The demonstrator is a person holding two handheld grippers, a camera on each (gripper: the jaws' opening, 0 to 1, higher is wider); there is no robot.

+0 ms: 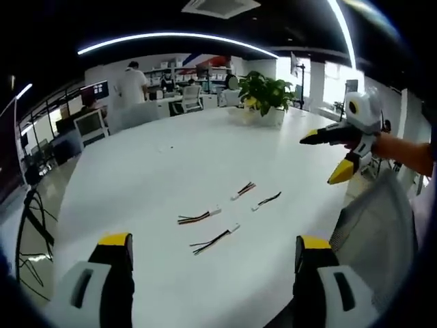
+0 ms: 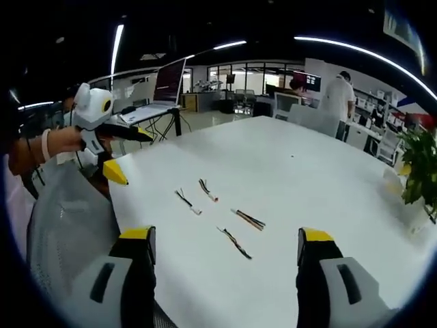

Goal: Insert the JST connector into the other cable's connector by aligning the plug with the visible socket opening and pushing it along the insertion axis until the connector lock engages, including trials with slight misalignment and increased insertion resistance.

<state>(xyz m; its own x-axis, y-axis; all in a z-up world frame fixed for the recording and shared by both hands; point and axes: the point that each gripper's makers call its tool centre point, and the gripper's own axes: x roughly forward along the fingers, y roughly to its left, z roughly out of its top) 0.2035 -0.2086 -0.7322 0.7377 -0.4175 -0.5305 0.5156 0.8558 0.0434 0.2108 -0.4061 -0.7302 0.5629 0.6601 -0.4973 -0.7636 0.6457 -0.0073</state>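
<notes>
Cables with small white plugs lie loose on the white surface [image 1: 136, 164]: four short pieces [image 1: 199, 218] [image 1: 213, 240] [image 1: 243, 190] [image 1: 266, 200], ahead of the left hand-held gripper [image 1: 213, 254] and apart from it. Its jaws stand wide open, empty. The right hand-held gripper [image 2: 225, 244], also wide open and empty, hangs just short of the nearest cable [image 2: 235, 242].

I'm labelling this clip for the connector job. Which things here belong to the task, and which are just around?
Job: four short cables with connectors lying apart on the white table; left gripper and right gripper, both open, holding nothing.

Just around: potted plant, laptop, mesh chair.
</notes>
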